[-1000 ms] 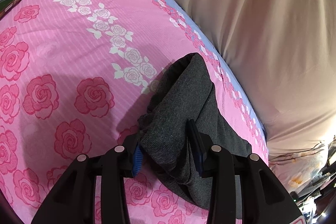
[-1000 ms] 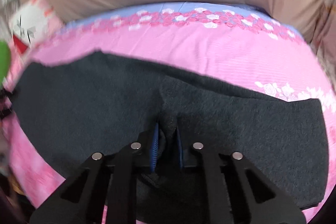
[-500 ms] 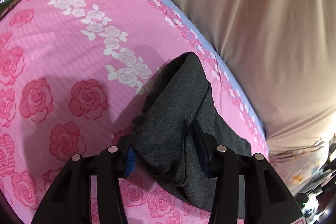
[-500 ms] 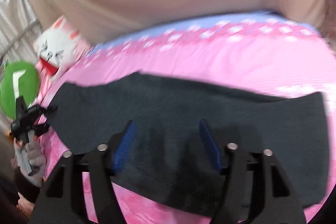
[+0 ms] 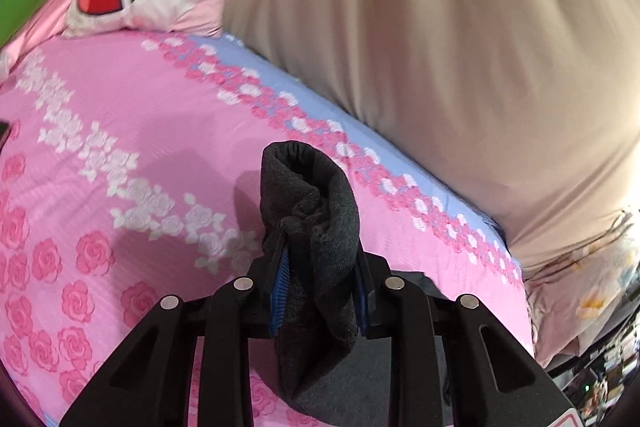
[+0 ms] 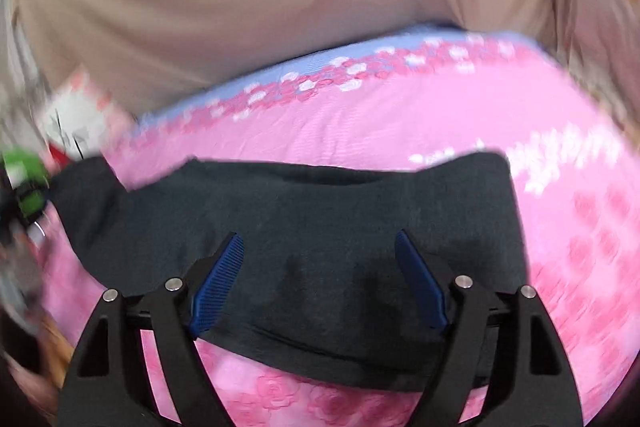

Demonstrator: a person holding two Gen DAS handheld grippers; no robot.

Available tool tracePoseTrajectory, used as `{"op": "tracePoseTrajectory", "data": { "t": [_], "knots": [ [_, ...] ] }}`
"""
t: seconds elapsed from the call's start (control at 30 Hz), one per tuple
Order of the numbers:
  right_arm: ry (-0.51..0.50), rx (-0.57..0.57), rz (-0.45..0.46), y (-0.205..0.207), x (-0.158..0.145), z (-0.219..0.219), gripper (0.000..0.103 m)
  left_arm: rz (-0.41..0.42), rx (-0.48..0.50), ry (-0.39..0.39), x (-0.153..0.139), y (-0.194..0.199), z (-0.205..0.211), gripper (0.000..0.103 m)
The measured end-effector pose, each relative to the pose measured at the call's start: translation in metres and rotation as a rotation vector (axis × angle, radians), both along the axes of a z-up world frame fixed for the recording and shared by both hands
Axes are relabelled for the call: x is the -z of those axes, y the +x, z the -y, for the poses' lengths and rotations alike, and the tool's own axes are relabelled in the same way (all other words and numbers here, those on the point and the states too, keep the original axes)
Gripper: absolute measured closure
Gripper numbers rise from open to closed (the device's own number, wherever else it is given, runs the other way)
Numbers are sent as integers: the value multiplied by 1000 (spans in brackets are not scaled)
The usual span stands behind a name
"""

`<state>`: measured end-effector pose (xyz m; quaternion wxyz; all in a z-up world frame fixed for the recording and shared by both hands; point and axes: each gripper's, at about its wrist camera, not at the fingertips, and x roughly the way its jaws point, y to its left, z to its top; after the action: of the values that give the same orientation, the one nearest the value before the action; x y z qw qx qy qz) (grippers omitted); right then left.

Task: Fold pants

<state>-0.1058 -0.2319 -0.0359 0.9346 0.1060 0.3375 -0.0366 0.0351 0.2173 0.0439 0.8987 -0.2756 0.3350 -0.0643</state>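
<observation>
Dark grey pants (image 6: 304, 227) are spread on the rose-print bedsheet (image 5: 132, 131); one bunched end is pinched by the just-narrowed left gripper (image 5: 320, 263), while the just-widened right gripper (image 6: 320, 259) is held empty above them.

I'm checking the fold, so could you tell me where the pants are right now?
The pants lie across the pink bedsheet in the right wrist view, under the open right gripper; their left end is bunched in the left gripper.
</observation>
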Motion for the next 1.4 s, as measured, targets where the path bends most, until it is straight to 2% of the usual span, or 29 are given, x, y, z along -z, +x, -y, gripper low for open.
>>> {"op": "tracePoseTrajectory", "data": {
  "t": [0.03,0.1,0.13,0.2,0.23,0.27,0.3,0.37,0.5,0.57,0.6,0.63,0.7,0.73,0.77,0.83,0.93,0.97,1.03,1.07,1.1,1.13,1.17,1.27,1.3,1.4],
  "knots": [
    [-31,55,-5,-4,1,12,28,-8,-15,5,5,-2,-6,79],
    [28,130,-14,-13,5,43,29,-20,-48,15,17,-8,-21,79],
    [72,171,-32,-17,9,61,33,-25,-59,9,22,-10,-29,79],
    [95,192,-52,-19,16,77,36,-40,-76,-10,33,-12,-43,79],
    [100,180,-69,-16,21,81,42,-56,-89,-15,40,-11,-49,79],
    [114,156,-85,-13,25,82,63,-69,-97,-18,46,-11,-53,79],
    [124,137,-98,-11,29,82,76,-83,-105,-22,52,-10,-56,79],
    [131,145,-92,-13,27,94,93,-105,-122,-32,63,-12,-63,79],
    [235,324,-56,-47,31,166,95,-118,-130,-41,76,-15,-72,78],
    [230,416,-84,-60,41,190,92,-131,-129,-78,83,-15,-77,78],
    [254,433,-96,-66,44,196,92,-133,-126,-101,85,-14,-80,78],
    [292,440,-65,-76,41,195,91,-134,-123,-120,87,-14,-82,77],
    [303,392,7,-83,25,176,86,-136,-125,-120,87,-14,-82,77],
    [286,312,26,-75,13,152,75,-133,-125,-113,86,-14,-81,77],
    [272,240,24,-64,5,131,55,-130,-126,-102,85,-14,-80,77],
    [222,42,-14,-31,-2,69,34,-132,-128,-84,84,-13,-77,76],
    [124,-215,-103,14,12,-26,38,-127,-129,-74,84,-14,-76,75],
    [85,-254,-133,27,20,-48,42,-127,-129,-80,85,-15,-78,75],
    [-21,-245,-173,45,36,-70,51,-128,-126,-96,88,-15,-80,75],
    [-69,-225,-158,48,36,-73,64,-129,-123,-107,89,-15,-81,75],
    [-55,-206,-164,50,33,-69,75,-128,-120,-116,90,-15,-82,75],
    [39,-199,-158,52,27,-57,93,-128,-117,-123,91,-16,-83,75],
    [121,-195,-124,50,17,-47,93,-126,-112,-131,92,-15,-84,75],
    [168,-202,-76,51,1,-38,93,-125,-104,-141,94,-14,-84,75],
    [165,-220,-82,57,6,-38,92,-123,-103,-144,94,-14,-85,75],
    [122,-247,-169,67,28,-49,80,-124,-103,-156,96,-13,-86,75]
  ]
}}
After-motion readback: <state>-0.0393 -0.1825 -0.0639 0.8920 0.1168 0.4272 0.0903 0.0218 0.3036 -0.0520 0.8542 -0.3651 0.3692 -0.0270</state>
